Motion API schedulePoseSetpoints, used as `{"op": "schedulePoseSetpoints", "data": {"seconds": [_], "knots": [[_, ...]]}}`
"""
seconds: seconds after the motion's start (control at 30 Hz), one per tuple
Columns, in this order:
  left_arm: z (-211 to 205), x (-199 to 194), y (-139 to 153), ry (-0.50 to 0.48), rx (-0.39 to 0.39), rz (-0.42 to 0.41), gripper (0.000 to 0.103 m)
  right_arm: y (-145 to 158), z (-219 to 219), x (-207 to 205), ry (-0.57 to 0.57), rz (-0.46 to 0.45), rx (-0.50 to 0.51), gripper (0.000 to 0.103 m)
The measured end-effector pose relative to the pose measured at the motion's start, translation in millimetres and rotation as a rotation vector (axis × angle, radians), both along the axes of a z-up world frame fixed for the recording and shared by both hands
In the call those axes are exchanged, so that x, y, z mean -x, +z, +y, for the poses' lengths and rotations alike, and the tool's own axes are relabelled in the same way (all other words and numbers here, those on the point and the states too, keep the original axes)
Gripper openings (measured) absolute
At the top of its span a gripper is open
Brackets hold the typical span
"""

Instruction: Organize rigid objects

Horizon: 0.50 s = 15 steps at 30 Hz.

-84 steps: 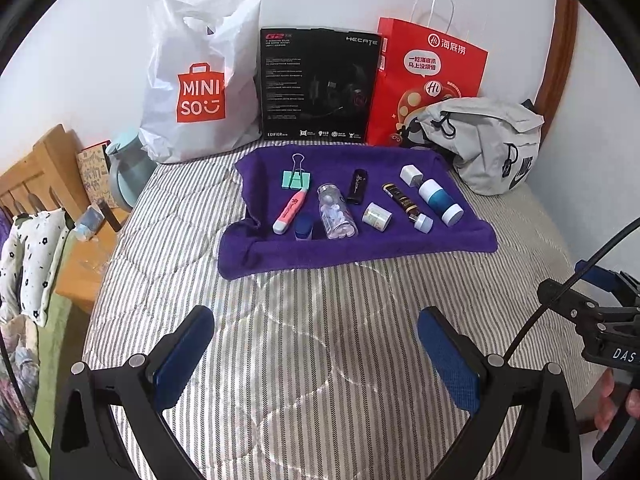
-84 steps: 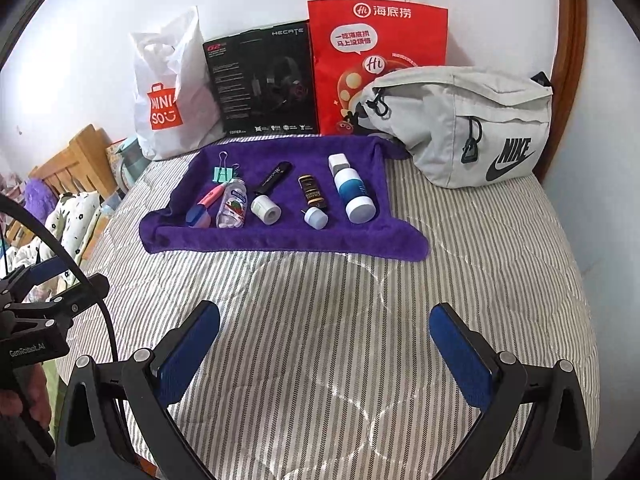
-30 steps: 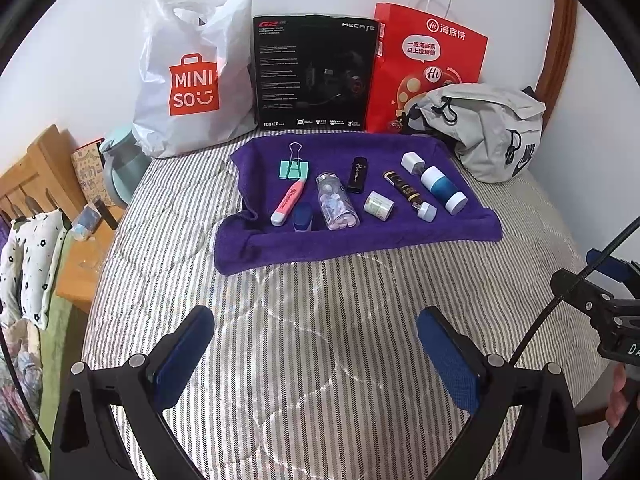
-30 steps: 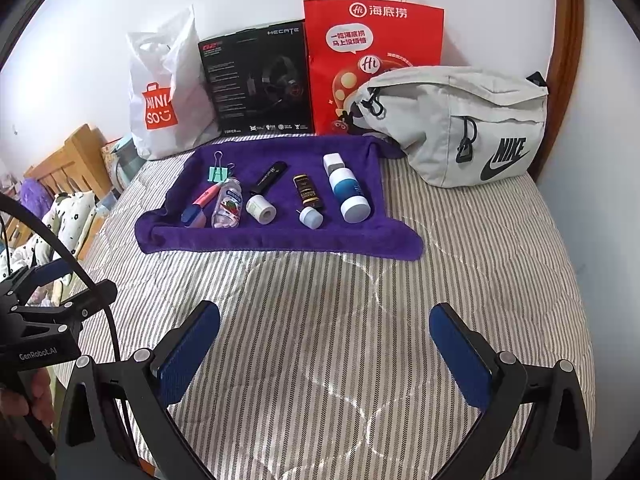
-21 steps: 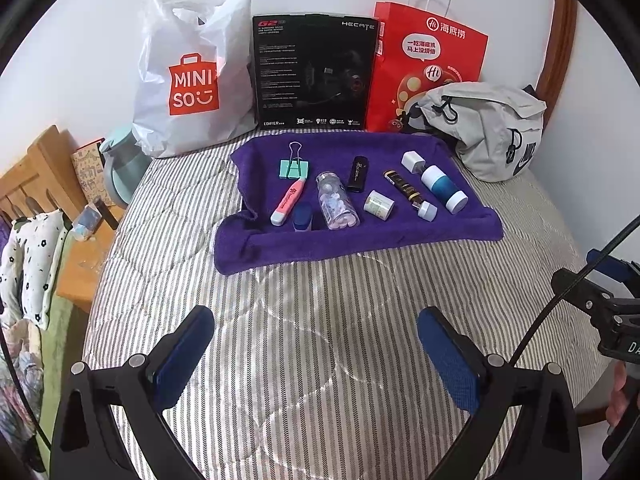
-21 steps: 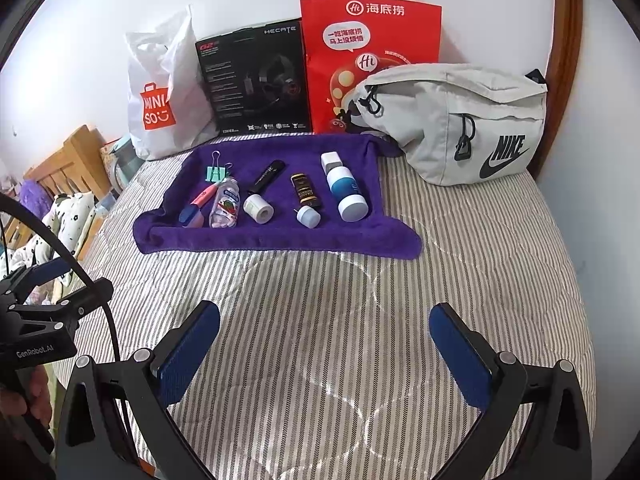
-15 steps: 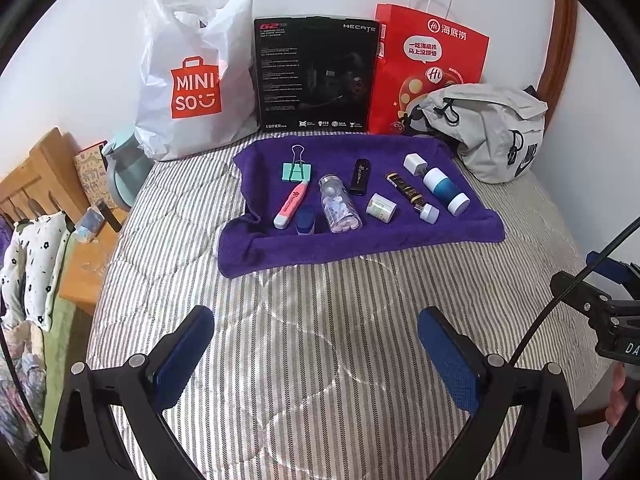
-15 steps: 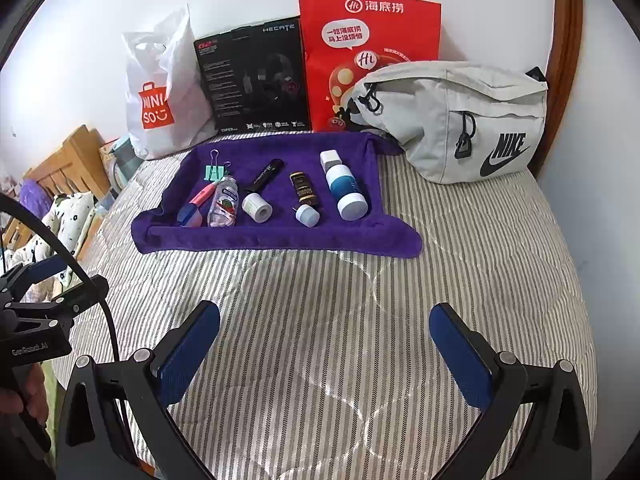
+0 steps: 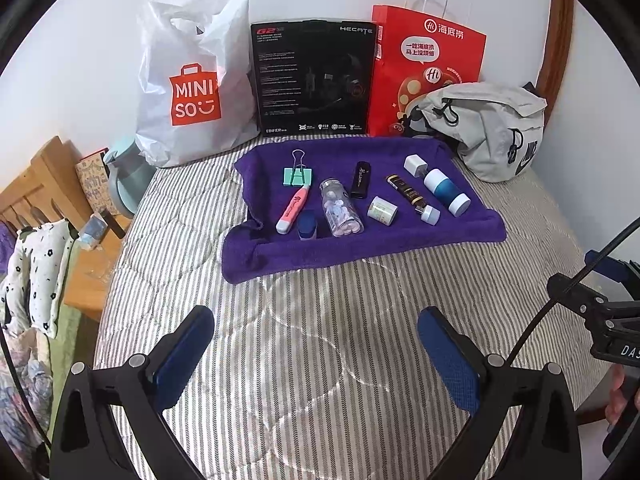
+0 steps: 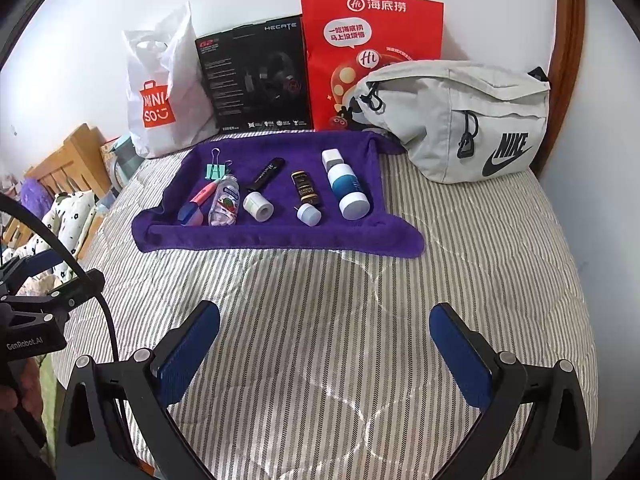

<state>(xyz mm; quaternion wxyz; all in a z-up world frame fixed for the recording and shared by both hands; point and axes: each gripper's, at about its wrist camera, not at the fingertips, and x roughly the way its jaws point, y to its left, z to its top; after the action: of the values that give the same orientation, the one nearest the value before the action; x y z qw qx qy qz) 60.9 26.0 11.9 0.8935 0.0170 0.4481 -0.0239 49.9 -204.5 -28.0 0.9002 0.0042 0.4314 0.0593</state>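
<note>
On a purple towel (image 9: 360, 240) spread on the striped bed (image 9: 320, 320) lie the small items in a loose row: a green clip (image 9: 297, 176), pink marker (image 9: 293, 208), blue cap (image 9: 307, 224), pill bottle (image 9: 341, 208), black stick (image 9: 361, 180), white jar (image 9: 382, 211), brown tube (image 9: 412, 196) and blue-white bottle (image 9: 444, 192). Behind it stand a white bag (image 9: 192, 92), black box (image 9: 312, 80), red bag (image 9: 424, 68) and grey pouch (image 10: 460, 120). The left tool (image 9: 316, 344) and right tool (image 10: 324, 340) both hover over bare bedding near the towel, fingers wide apart, holding nothing.
</note>
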Motion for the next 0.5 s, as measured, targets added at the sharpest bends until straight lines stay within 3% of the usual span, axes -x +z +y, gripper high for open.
{"op": "schedulePoseSetpoints", "data": {"seconds": [0.5], "knots": [[0.9, -1.4, -1.4, -0.004, -0.005, 0.006, 0.103, -1.3, -1.2, -0.7, 0.000, 0.000, -0.006, 0.103]]}}
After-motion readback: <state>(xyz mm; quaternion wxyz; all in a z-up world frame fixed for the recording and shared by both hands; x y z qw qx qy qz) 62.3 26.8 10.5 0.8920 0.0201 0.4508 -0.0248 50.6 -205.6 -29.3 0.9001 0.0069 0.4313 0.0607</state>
